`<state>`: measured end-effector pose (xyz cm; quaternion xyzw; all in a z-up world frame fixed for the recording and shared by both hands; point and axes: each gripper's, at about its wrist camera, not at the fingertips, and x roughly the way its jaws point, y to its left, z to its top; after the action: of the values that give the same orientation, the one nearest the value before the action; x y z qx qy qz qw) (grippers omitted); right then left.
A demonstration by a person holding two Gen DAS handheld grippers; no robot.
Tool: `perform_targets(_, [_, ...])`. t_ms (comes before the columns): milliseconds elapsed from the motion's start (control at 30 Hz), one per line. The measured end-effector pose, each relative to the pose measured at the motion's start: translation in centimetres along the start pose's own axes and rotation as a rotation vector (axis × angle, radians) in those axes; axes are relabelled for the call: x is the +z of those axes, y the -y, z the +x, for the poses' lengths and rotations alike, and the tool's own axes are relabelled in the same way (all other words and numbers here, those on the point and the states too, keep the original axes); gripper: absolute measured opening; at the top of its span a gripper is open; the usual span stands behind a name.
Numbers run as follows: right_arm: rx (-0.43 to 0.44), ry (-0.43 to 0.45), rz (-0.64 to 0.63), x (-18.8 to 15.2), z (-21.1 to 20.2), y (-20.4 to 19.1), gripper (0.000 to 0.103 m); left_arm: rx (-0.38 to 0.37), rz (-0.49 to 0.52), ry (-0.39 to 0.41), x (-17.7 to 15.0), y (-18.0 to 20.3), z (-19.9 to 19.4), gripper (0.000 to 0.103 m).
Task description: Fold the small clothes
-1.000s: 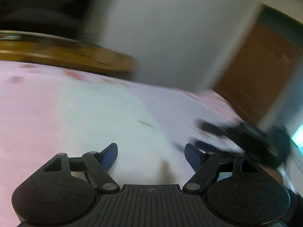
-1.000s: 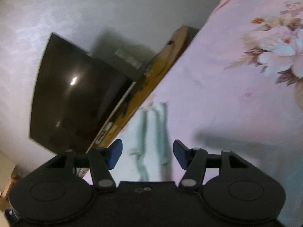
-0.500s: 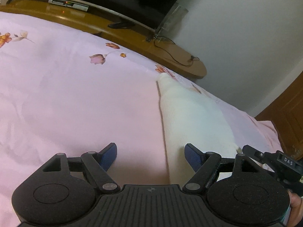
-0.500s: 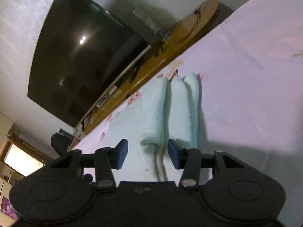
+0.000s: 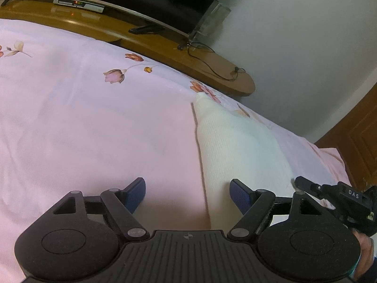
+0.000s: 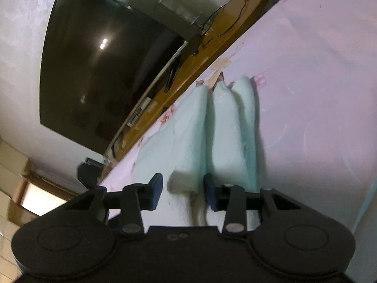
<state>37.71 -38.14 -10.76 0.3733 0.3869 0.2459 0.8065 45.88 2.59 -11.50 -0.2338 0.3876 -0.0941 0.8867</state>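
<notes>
Blue pads [image 5: 135,194] of our left gripper [image 5: 187,194] stand spread wide with nothing pinched; between them lie bare pink bedsheet [image 5: 82,122] and the near left edge of the white knit garment [image 5: 235,146]. That gripper tilts down toward the bed, low over the sheet. We take the garment as our landmark: it lies flat on the sheet and runs away from the gripper toward the wooden TV bench [image 5: 165,44] beyond its far end. To the garment's right, the tip of our right gripper [image 5: 334,195] enters from the frame edge, with a sliver of a hand [image 5: 364,254] behind it, cut off at the corner.

In the right wrist view, the right gripper [image 6: 183,191] points along the garment [image 6: 226,129], which here looks pale mint and is gathered into long ridges. Its jaws are closing, and the near end of one raised fold [image 6: 183,181] sits between the pads [image 6: 156,191]; we cannot tell whether they already press on it, as a gap shows on the left side. The garment's near hem is hidden under the gripper body. Left of the garment, past the bench, hangs a dark television [image 6: 101,63]. The lower left corner is blurred and we cannot make it out.
</notes>
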Motion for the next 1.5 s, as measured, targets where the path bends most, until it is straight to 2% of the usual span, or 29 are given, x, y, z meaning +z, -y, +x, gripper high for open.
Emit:
perform_targets(67, [-0.019, 0.009, -0.04, 0.1, -0.4, -0.3, 0.039, -0.003, 0.007, -0.004, 0.0, -0.1, 0.0, 0.077])
perform_targets(167, [-0.016, -0.026, -0.049, 0.0, -0.3, -0.3, 0.042, -0.009, 0.009, -0.005, -0.1, -0.2, 0.0, 0.077])
perform_targets(333, [0.034, -0.085, -0.066, 0.1, 0.8, -0.9, 0.045, -0.006, 0.01, 0.001, 0.0, -0.1, 0.3, 0.077])
perform_targets(367, [0.025, -0.081, -0.088, 0.1, 1.0, -1.2, 0.043, -0.003, 0.007, -0.001, 0.2, 0.0, 0.3, 0.077])
perform_targets(467, [-0.056, -0.041, -0.169, -0.1, 1.2, -1.7, 0.024, 0.008, 0.014, 0.001, 0.5, 0.2, 0.8, 0.077])
perform_targets(633, [-0.077, -0.004, -0.261, -1.2, 0.6, -3.5, 0.017, 0.028, 0.03, 0.002, 0.8, 0.9, 1.2, 0.077])
perform_targets(733, [-0.076, 0.057, -0.301, -1.5, -0.8, -5.3, 0.017, 0.017, 0.028, -0.003, 0.9, 1.3, 1.3, 0.077])
perform_targets(833, [-0.092, 0.081, -0.326, -1.9, -2.6, -6.1, 0.017, -0.007, 0.035, -0.015, 0.9, 2.0, 1.5, 0.077])
perform_targets(933, [-0.143, 0.095, -0.304, -2.1, -3.4, -5.0, 0.017, 0.001, 0.079, -0.029, 0.6, 3.1, 2.2, 0.077])
perform_targets(1000, [-0.202, 0.062, -0.256, -1.9, -2.3, -3.1, 0.016, 0.019, 0.106, -0.029, 0.5, 3.8, 2.5, 0.077])
perform_targets(1100, [-0.162, 0.082, -0.173, -1.6, -2.1, -1.3, 0.016, 0.028, 0.122, -0.037, 0.8, 4.2, 2.3, 0.077])
perform_targets(1300, [-0.184, 0.115, -0.223, -1.8, -3.1, -2.7, 0.016, -0.022, 0.11, -0.053, 0.8, 3.5, 1.9, 0.077])
perform_targets(1400, [-0.217, 0.095, -0.231, -2.1, -3.1, -2.5, 0.016, -0.011, 0.135, -0.062, 0.6, 4.0, 2.1, 0.077])
perform_targets(1500, [-0.196, 0.075, -0.139, -1.2, -2.2, -1.5, 0.02, 0.006, 0.139, -0.069, 0.7, 4.1, 2.0, 0.077])
